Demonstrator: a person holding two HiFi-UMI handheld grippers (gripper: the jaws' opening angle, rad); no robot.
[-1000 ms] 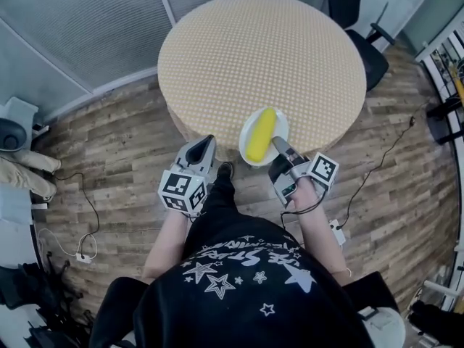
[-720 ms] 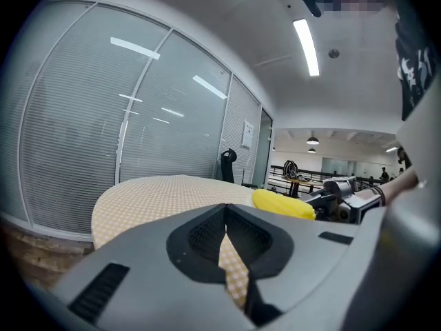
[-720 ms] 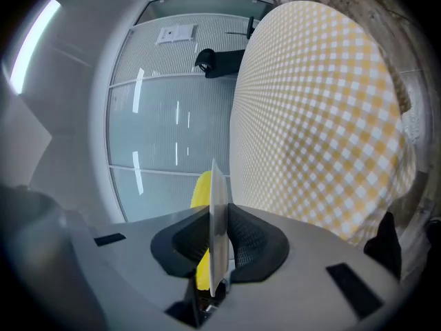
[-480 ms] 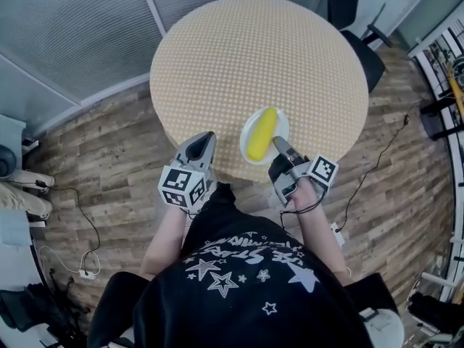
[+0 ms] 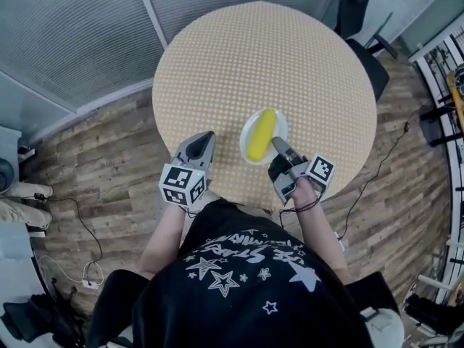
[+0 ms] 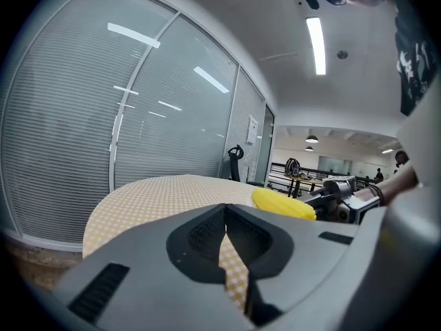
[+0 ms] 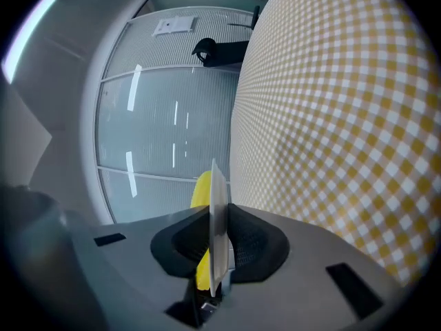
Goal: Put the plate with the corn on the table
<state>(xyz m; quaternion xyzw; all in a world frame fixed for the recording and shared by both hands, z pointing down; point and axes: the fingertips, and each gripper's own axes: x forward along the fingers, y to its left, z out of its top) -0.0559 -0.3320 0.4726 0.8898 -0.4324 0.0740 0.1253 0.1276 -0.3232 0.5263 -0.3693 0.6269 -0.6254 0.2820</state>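
Observation:
A white plate (image 5: 250, 153) carrying a yellow corn cob (image 5: 261, 133) hovers over the near part of the round yellow-checked table (image 5: 239, 64). My right gripper (image 5: 275, 143) is shut on the plate's near right rim. In the right gripper view the plate (image 7: 218, 205) shows edge-on between the jaws, with the corn (image 7: 201, 192) behind it. My left gripper (image 5: 203, 141) hangs over the table's near left edge, shut and holding nothing. In the left gripper view the corn (image 6: 282, 203) and the right gripper (image 6: 342, 197) appear to the right, beyond the table (image 6: 158, 192).
Glass partition walls (image 5: 80, 35) with blinds curve round the table's far left. A black office chair (image 5: 362, 13) stands at the far right. Cables (image 5: 83, 223) lie on the wooden floor at left and right. Shelving (image 5: 449, 71) lines the right edge.
The person has stepped closer to the table; both grippers and the plate with the corn now hang further in over the tabletop. Both grips are unchanged.

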